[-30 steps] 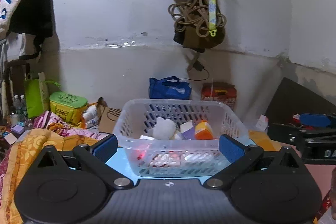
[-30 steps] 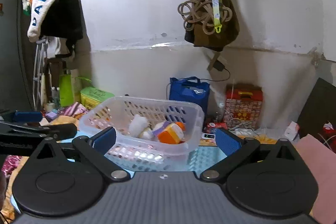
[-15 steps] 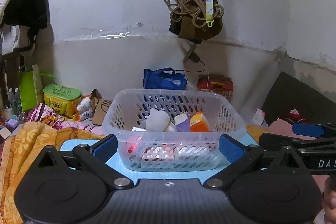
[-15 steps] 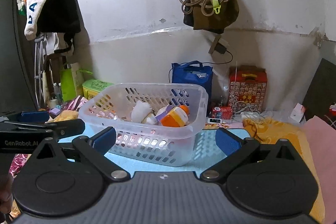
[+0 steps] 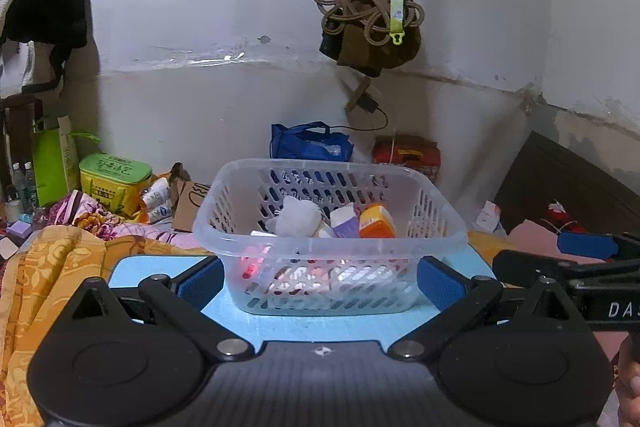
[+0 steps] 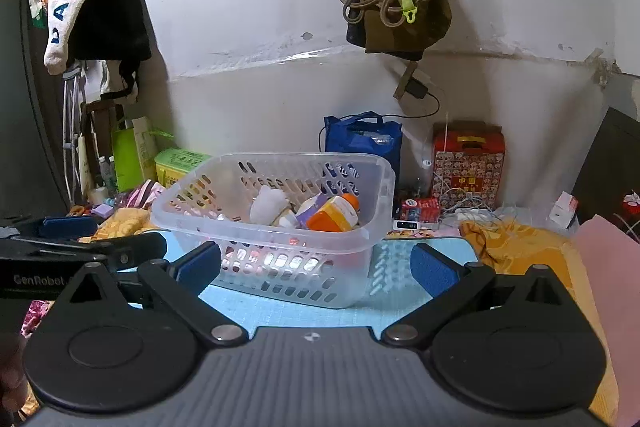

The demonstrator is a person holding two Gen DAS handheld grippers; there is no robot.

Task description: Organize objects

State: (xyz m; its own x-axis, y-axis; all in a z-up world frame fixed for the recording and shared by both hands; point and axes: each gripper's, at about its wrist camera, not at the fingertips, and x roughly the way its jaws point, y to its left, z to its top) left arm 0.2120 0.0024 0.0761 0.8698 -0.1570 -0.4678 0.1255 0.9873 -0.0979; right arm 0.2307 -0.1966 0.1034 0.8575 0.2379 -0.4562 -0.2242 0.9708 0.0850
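2 grippers, left gripper (image 5: 320, 279) and right gripper (image 6: 316, 267), hang spread wide and empty before the basket (image 5: 332, 251), apparently because its orange bottle (image 6: 334, 215) and other items are already gathered inside.

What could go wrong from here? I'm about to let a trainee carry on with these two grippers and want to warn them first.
1. The orange bottle leans on other items near the rim of the clear basket; bumping the basket might tip it out.
2. The left gripper and right gripper are both open, close together in front of the basket, so they could collide.
3. The basket looks light; a one-sided push may slide it across the blue mat.
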